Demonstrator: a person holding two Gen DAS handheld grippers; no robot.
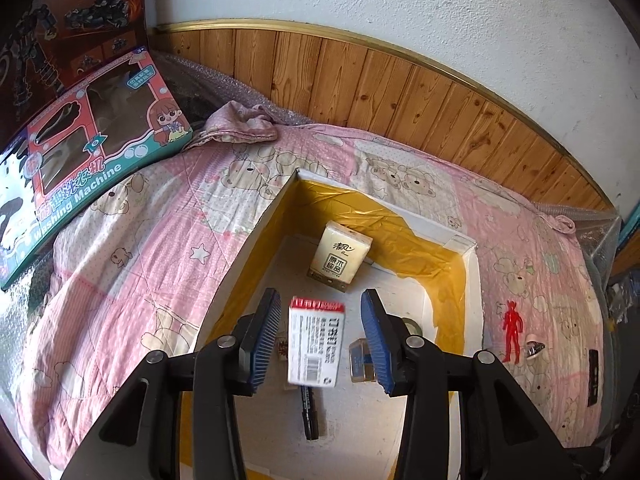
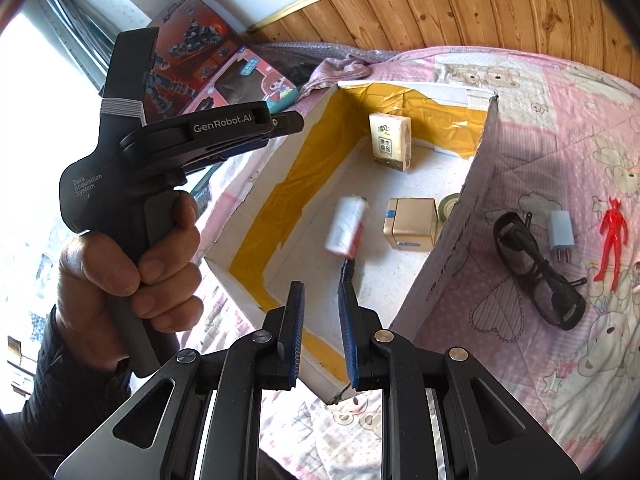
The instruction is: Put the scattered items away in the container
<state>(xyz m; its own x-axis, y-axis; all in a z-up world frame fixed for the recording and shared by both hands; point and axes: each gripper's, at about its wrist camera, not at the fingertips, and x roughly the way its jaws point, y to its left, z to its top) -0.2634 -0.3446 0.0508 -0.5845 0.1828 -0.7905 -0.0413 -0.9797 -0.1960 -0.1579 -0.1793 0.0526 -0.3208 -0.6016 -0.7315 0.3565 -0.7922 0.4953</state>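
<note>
Pink quilted bedding (image 1: 132, 248) printed with bears covers the bed, and on it sits the container (image 1: 256, 236), an open white box lined with yellow tape. Inside it lie a tissue pack (image 1: 340, 256), a gold-coloured little box (image 2: 410, 222), a roll of tape (image 2: 448, 205) and a black marker (image 1: 310, 412).

Left gripper (image 1: 320, 338) hangs over the container with its jaws spread wide, holding nothing; between them, blurred (it looks to be mid-drop, though that is a guess), is a small white carton with a red end (image 1: 316, 344), its long axis running away from the camera, over the marker.

Right gripper (image 2: 320, 336) waits at the container's near corner, jaws parted a little and empty.

What is left lies outside, beyond the container's right wall: dark glasses (image 2: 540, 272), long axis slanting away from the wall, then a white charger plug (image 2: 562, 232) and a red toy figure (image 2: 612, 236). All are to the right of the right jaws, so that hand seems nearer, with the glasses closest.
</note>
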